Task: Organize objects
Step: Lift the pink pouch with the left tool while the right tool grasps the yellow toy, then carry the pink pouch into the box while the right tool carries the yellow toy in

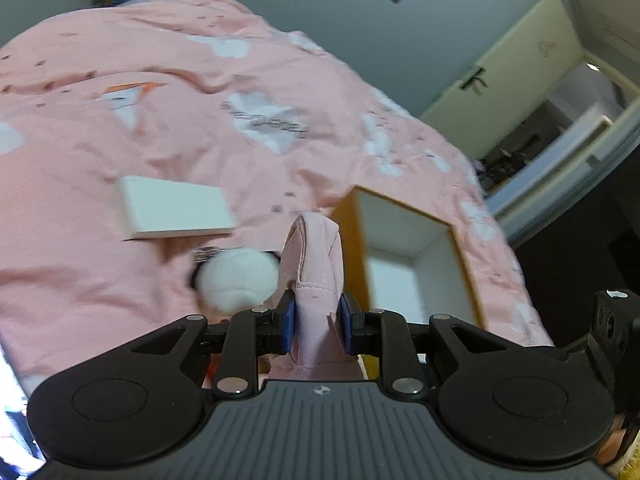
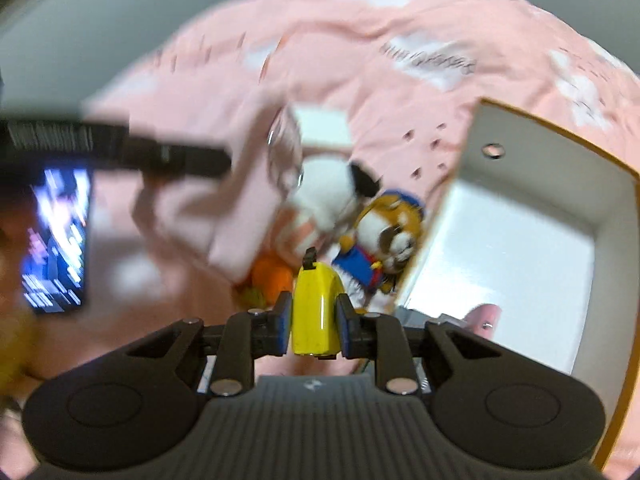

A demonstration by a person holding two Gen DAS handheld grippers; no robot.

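Clamped between the right gripper's (image 2: 313, 330) blue pads, a small glossy yellow plastic toy (image 2: 315, 312) is lifted; the open white, wood-rimmed box (image 2: 516, 256) lies just right. Next, likely: carry it over and release. Left gripper (image 1: 317, 326) pinches folded pale-pink cloth (image 1: 316, 276), box beside.

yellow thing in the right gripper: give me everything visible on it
The yellow object is small, glossy and hard-looking, likely plastic, with a rounded top and flat sides. A small black nub sticks out of its top end. It stands roughly upright, clamped between the right gripper's blue pads, which press on its two sides. It is held above the pink bedding, next to the open box. Its underside is hidden; what it is I cannot tell.
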